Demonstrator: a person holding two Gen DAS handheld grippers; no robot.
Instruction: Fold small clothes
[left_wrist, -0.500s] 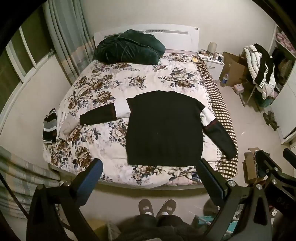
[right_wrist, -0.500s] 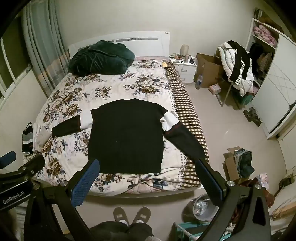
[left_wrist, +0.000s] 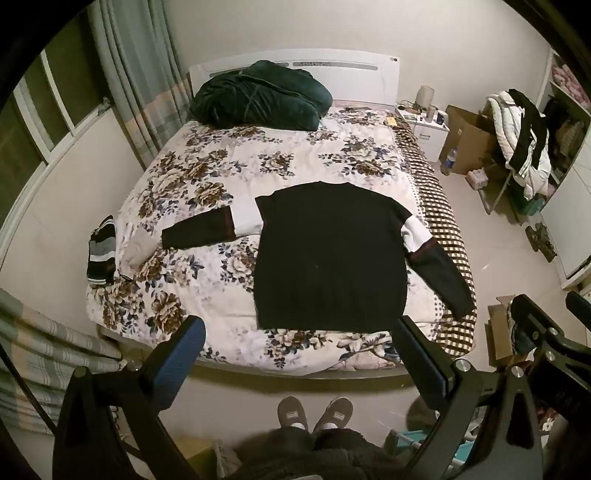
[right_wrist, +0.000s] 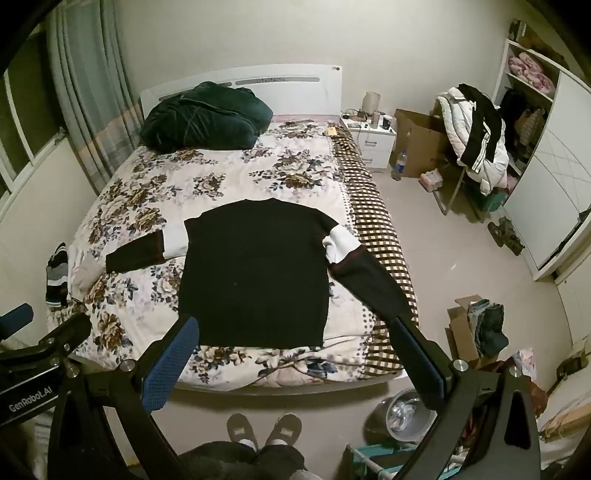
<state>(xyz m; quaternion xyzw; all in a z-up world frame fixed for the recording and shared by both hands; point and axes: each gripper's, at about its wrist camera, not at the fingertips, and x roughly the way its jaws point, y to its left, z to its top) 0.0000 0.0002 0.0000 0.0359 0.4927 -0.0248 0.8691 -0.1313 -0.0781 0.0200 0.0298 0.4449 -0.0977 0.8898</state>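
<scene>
A black sweater (left_wrist: 328, 258) with white bands on the sleeves lies flat on the floral bedspread (left_wrist: 207, 177), both sleeves spread out; it also shows in the right wrist view (right_wrist: 255, 269). Its right sleeve (right_wrist: 369, 284) hangs toward the bed's checked edge. My left gripper (left_wrist: 299, 332) is open and empty, held high in front of the bed's foot. My right gripper (right_wrist: 291, 332) is also open and empty, beside it at the same height. Neither touches the sweater.
A dark green quilt (left_wrist: 258, 96) lies at the headboard. A striped garment (left_wrist: 100, 251) and a beige cloth (left_wrist: 138, 247) sit at the bed's left edge. Cardboard boxes (right_wrist: 472, 325), a bin (right_wrist: 406, 410), a nightstand (right_wrist: 369, 136) and a clothes-laden chair (right_wrist: 472, 140) stand on the right. My slippers (left_wrist: 314, 410) are below.
Both views shift very slightly; the sweater and the open grippers stay as they were.
</scene>
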